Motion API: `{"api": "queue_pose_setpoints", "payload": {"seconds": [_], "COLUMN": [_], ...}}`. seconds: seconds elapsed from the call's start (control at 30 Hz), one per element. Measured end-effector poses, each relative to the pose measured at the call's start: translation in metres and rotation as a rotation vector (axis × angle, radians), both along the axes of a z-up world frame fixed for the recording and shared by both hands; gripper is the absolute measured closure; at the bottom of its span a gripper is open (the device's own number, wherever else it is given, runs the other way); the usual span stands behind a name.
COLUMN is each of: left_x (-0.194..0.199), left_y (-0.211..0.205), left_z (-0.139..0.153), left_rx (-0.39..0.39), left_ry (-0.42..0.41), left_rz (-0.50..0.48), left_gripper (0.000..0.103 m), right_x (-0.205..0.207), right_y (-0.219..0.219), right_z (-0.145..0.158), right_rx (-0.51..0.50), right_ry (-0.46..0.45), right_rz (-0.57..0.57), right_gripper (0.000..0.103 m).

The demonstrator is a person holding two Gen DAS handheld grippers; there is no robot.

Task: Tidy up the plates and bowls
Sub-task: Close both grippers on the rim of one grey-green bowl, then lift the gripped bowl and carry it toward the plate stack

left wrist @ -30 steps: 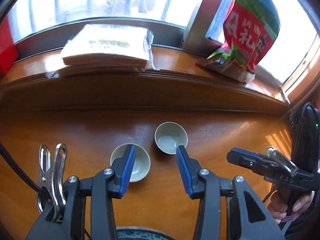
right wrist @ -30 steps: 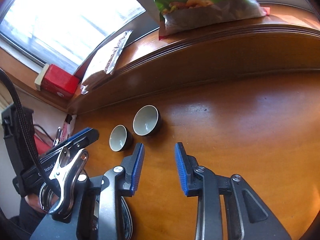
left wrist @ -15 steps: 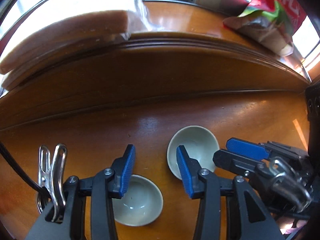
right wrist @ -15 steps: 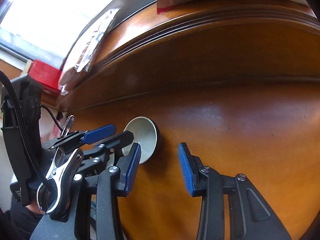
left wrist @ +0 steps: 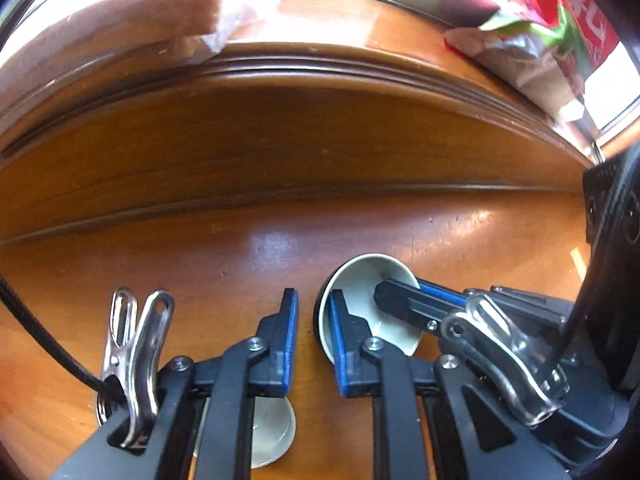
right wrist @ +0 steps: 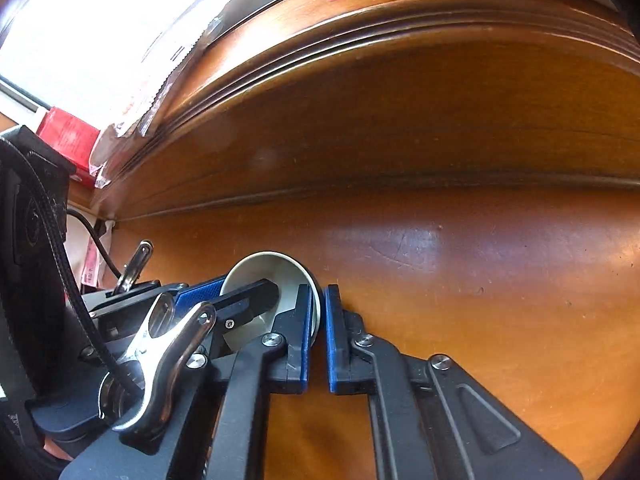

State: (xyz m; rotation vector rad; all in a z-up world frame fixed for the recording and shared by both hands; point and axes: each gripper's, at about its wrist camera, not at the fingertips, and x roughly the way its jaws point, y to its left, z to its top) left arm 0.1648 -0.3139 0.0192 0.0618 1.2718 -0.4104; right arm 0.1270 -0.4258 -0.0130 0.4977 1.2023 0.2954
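The left gripper (left wrist: 314,308) and right gripper (right wrist: 318,300), jaws just closed, clench the rim of the bowl (left wrist: 372,280) at nine and three o'clock, so lift level, together, toward the second bowl (left wrist: 276,430) at seven o'clock.

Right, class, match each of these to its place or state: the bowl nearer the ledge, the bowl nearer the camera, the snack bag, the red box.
1. bowl nearer the ledge
2. bowl nearer the camera
3. snack bag
4. red box

a. on the ledge, right end
b. rim pinched by the left claw and the right claw
c. far left, by the window
d. mostly hidden beneath the left claw

Pairs: 1-b, 2-d, 3-a, 4-c.
Both claws have just been closing, with that bowl's rim between each pair of jaws.
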Motion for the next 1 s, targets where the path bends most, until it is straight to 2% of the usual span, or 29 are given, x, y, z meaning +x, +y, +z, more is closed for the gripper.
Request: {"api": "queue_pose_setpoints", "payload": {"seconds": [0.07,0.2,0.47,0.6,0.83,1.0], "left_x": [-0.001,-0.007,-0.031,-0.053,-0.098,-0.127], "left_y": [-0.001,0.002,-0.004,-0.006,0.010,0.026], "left_z": [0.001,0.009,0.037,0.061,0.101,0.121], "left_rx": [0.000,-0.007,-0.012,-0.025,-0.050,-0.059], "left_ry": [0.003,-0.004,-0.059,-0.129,-0.217,-0.233], "left_rz": [0.007,0.018,-0.037,-0.054,-0.037,-0.001], "left_gripper": [0.096,0.096,0.096,0.097,0.097,0.097], "right_x": [0.001,0.002,-0.015,-0.030,-0.060,-0.083], "right_y": [0.000,-0.005,-0.015,-0.014,-0.002,0.012], "right_z": [0.000,0.003,0.037,0.054,0.093,0.107], "right_rx": [0.005,0.037,-0.040,-0.047,-0.052,-0.050], "right_ry": [0.011,0.038,-0.025,-0.044,-0.135,-0.151], "right_rz": [-0.008,-0.033,-0.034,-0.056,-0.024,0.010], "right_gripper": [0.096,0.096,0.096,0.096,0.096,0.096]}}
